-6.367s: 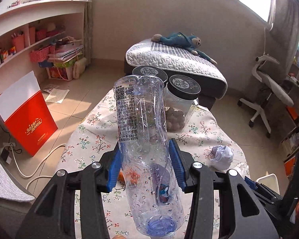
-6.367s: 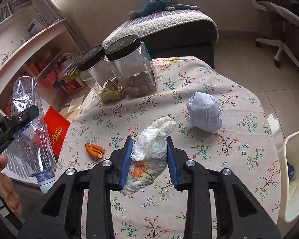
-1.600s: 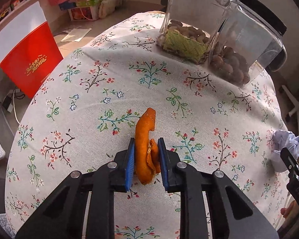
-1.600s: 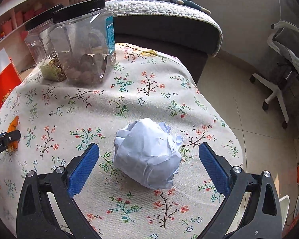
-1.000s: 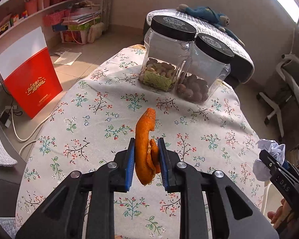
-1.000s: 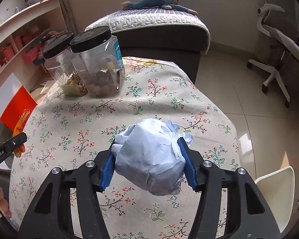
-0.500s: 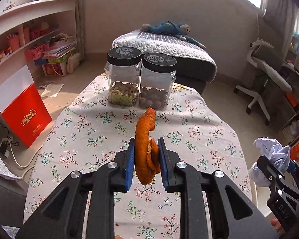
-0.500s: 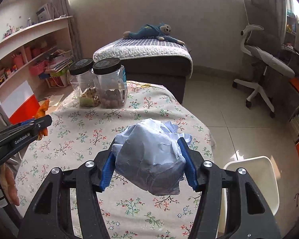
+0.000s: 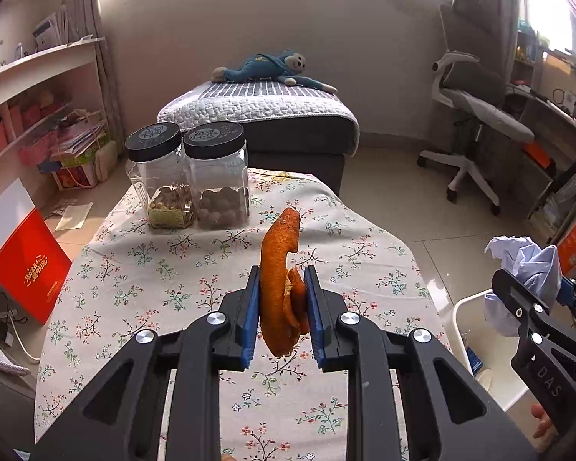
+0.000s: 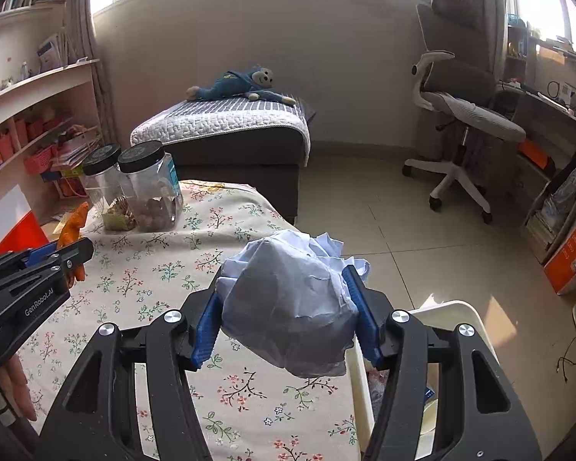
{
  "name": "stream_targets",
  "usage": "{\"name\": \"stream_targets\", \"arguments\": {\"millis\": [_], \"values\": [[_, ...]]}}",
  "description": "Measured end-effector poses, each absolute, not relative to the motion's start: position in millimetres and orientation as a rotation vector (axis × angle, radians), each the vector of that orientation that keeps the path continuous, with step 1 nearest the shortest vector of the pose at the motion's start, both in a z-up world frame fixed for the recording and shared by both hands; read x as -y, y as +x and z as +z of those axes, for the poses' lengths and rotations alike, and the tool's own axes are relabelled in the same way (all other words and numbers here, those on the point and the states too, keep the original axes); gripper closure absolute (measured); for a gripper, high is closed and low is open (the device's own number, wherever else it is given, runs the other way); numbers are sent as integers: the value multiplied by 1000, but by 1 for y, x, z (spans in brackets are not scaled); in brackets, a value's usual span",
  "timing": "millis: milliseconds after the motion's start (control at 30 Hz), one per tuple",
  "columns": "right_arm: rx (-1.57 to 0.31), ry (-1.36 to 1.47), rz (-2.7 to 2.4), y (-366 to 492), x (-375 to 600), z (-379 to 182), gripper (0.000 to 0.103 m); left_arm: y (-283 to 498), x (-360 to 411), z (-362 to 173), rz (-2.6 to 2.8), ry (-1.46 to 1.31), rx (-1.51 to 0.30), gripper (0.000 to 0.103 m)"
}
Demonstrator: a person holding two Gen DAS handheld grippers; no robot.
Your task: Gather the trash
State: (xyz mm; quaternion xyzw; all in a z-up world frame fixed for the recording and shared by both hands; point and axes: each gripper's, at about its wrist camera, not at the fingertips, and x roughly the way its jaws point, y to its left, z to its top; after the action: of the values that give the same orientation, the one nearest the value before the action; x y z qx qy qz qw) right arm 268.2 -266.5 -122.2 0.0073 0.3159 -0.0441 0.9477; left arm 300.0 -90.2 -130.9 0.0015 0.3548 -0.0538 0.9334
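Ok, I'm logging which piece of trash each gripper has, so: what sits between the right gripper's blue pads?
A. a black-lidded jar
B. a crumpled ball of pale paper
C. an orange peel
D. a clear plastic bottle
B: in the right wrist view the right gripper has its blue pads pressed against both sides of a crumpled paper ball, while the orange peel is clamped in the left gripper.

Two grippers are present: one left gripper and one right gripper. Trash items number two: one orange peel and one crumpled paper ball. Two clear jars with black lids stand on one table. One white bin, one stuffed monkey and one office chair complete the count.
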Motion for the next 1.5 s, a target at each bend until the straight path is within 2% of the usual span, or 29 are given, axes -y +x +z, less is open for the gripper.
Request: {"name": "stream_targets", "arguments": {"millis": [533, 567, 633, 1067, 1133, 1200, 1300, 1433, 1500], "values": [[-658, 129, -348, 234, 400, -132, 44, 295, 222, -134, -317, 55, -730, 80], [-654, 135, -361, 231, 407, -131, 42, 293, 231, -134, -328, 61, -729, 80], [-637, 154, -398, 224, 423, -129, 28, 291, 250, -136, -355, 67, -731, 80], [-570, 232, -647, 171, 498, -130, 8, 276, 349, -145, -572, 95, -763, 78], [-547, 236, -686, 163, 503, -126, 7, 273, 359, -145, -591, 123, -751, 70], [-514, 233, -727, 154, 505, -121, 7, 269, 363, -142, -605, 130, -731, 48], [-466, 230, -770, 143, 503, -112, 7, 263, 359, -135, -595, 110, -712, 26], [-413, 220, -788, 138, 489, -100, 7, 254, 342, -117, -511, 122, -637, 18], [-396, 214, -770, 140, 477, -95, 7, 249, 329, -105, -474, 115, -597, 10]]}}
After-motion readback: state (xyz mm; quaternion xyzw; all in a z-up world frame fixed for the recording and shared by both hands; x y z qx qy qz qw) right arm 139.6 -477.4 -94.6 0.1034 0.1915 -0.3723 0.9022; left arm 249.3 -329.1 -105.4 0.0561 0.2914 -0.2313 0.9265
